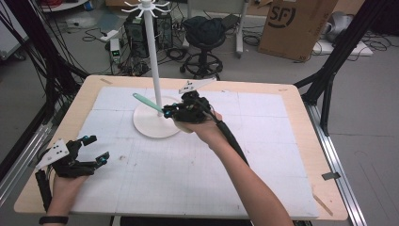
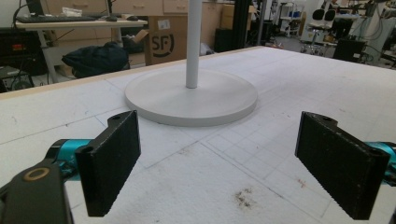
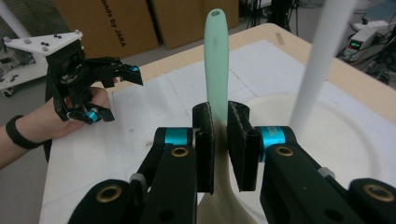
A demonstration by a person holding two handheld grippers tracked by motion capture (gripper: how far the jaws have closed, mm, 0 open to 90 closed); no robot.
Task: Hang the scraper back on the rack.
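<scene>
Mint-green plastic, the spatula (image 3: 216, 56) was clamped in the right claw (image 3: 219, 140), handle pointing away from the jaws with its hang-hole at the far tip. It hung over the tabletop (image 1: 211, 183) just beside the stand's pole (image 1: 154, 61), whose hooks (image 1: 147, 6) sat high above. Left claw (image 1: 95, 149) rested open, well apart.

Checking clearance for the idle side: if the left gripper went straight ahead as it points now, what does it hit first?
Likely the white stand's round base, dead ahead between the open left gripper jaws; bare mat before it.
</scene>
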